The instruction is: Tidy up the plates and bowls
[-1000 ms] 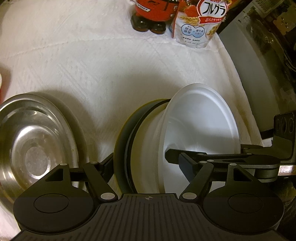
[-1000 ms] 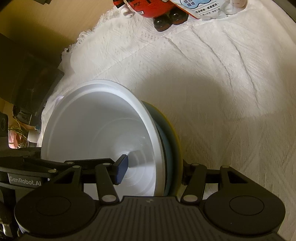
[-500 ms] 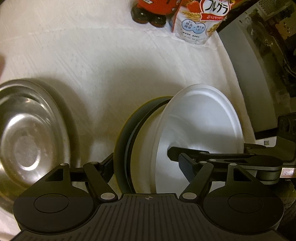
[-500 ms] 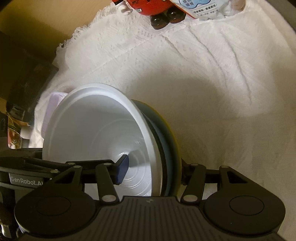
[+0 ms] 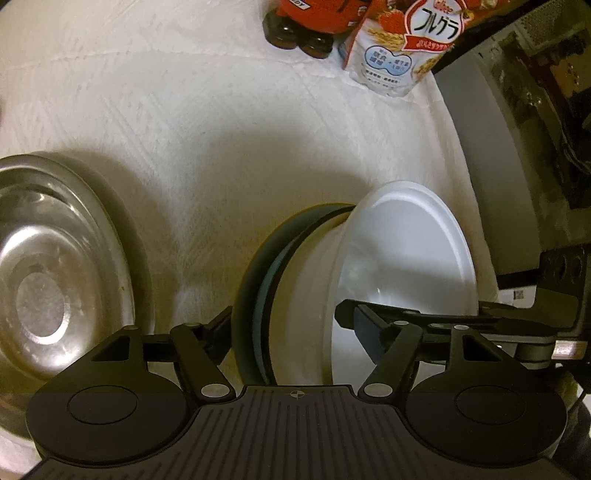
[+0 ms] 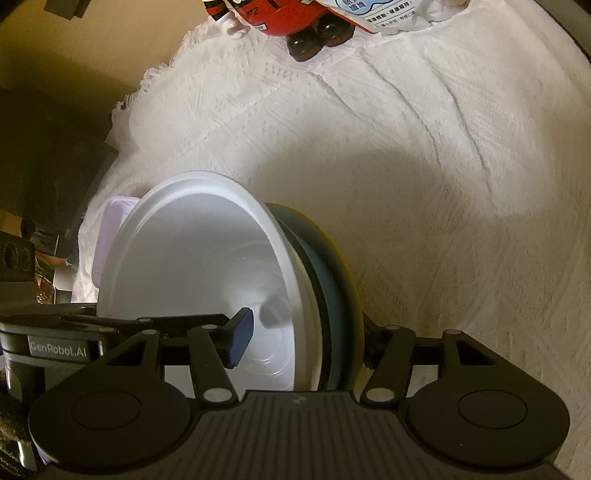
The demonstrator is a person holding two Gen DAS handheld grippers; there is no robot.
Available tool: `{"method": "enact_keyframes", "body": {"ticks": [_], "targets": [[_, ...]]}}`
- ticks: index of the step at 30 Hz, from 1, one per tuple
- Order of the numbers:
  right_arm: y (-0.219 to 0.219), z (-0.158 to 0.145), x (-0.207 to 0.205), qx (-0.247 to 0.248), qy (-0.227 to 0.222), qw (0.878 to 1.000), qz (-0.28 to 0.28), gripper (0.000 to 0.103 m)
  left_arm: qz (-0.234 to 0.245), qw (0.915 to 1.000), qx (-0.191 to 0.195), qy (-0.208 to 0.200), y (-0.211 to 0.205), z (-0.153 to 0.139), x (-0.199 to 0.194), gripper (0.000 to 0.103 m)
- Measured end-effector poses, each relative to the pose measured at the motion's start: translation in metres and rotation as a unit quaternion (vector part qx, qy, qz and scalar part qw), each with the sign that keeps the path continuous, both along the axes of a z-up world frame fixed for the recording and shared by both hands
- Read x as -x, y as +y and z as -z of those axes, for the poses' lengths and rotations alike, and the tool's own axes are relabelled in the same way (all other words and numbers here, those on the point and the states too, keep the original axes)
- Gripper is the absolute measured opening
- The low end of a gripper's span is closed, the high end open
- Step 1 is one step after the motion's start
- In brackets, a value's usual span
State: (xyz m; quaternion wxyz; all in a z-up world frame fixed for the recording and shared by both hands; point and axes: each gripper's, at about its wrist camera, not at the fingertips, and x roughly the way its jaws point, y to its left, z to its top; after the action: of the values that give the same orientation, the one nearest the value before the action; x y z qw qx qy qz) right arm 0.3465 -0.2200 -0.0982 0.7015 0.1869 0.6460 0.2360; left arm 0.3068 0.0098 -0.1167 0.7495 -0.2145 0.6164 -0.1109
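A stack of dishes stands on edge between my two grippers: a white bowl (image 5: pixel 402 258) nested on a white dish, a dark blue plate (image 5: pixel 266 280) and a yellow-rimmed plate. My left gripper (image 5: pixel 291 332) is shut on the stack, one finger behind the plates, the other inside the bowl. My right gripper (image 6: pixel 306 339) grips the same stack (image 6: pixel 207 266) from the opposite side, with the blue plate (image 6: pixel 332 295) on its right. A steel bowl (image 5: pixel 48 280) lies on the white cloth to the left.
A red toy car (image 5: pixel 314 22) and a cereal bag (image 5: pixel 402 48) stand at the back of the white cloth (image 6: pixel 443 147). A pale lilac box (image 6: pixel 110 236) lies behind the stack. The table edge and dark clutter (image 5: pixel 535 110) are at right.
Both grippers have lifted and drawn back with the stack: the stack looks smaller in each view and the far objects sit higher. The steel bowl has shifted up in the left view.
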Motion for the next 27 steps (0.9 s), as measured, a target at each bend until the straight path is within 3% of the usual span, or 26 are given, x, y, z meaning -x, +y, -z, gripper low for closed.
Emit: {"method": "enact_keyframes", "body": {"ticks": [7,18,27], "targets": [[0.003,-0.012,0.001,0.025,-0.033,0.999,-0.004,0.059,0.006,0.9999,-0.007,-0.003,0.0,0.0,-0.001,0.073],[0.007,-0.001,0.002,0.017,-0.001,1.0,-0.003,0.056,0.016,0.9992,-0.036,0.0,-0.009,-0.001,0.0,0.073],[0.011,-0.003,-0.002,0.029,0.02,0.999,-0.01,0.054,0.011,0.9995,-0.029,0.008,-0.009,0.0,0.002,0.073]]}}
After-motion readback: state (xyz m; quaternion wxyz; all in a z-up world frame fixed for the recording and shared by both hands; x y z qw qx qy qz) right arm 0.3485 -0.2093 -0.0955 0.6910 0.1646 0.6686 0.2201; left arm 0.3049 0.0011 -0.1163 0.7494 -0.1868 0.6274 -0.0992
